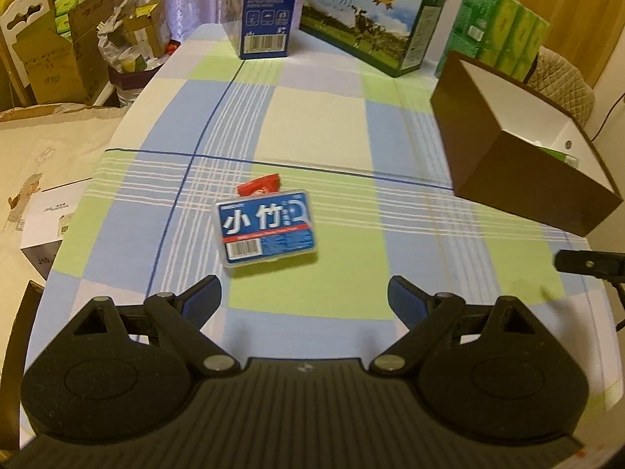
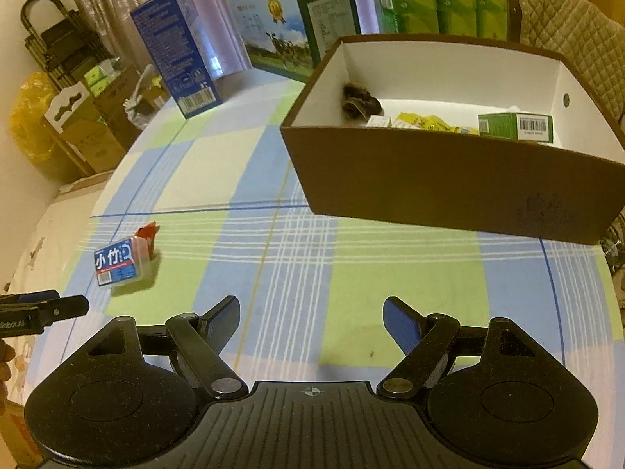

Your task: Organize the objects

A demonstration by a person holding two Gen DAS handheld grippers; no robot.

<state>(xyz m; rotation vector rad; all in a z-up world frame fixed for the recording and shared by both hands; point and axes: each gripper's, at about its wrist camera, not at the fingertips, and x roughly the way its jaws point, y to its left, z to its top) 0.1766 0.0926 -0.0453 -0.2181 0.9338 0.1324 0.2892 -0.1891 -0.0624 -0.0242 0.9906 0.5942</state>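
the left gripper (image 1: 304, 301) is hovering over the checked tablecloth (image 1: 312, 129) with its jaws spread wide and nothing between them, aiming straight at the small blue-labelled plastic case (image 1: 268, 227) that is lying flat just ahead of its fingertips; that line-up is suggesting the case is the next thing to be collected. a red packet (image 1: 261, 185) is resting against the far edge of the case, partly tucked behind it, so a grab from the near side is looking like the cleaner way in, though the packet could be nudged along. the right gripper (image 2: 310, 318) is likewise standing wide and empty, facing the open brown box (image 2: 449, 179) whose white inside is already holding a green carton (image 2: 515, 126), a yellow packet (image 2: 429, 122) and a dark fuzzy item (image 2: 361, 102); the box is sitting well apart from the case, toward the right side of the table, and is evidently serving as the collecting bin. judging by that, the sorting is partly done, with the case and red packet yet to go in. the tall blue carton (image 1: 265, 8), the milk gift box (image 1: 371, 23) and the green tissue packs (image 1: 504, 35) are standing along the far edge, well out of the working area. the case looks light and rigid, so a firm pinch across its short sides should be enough.
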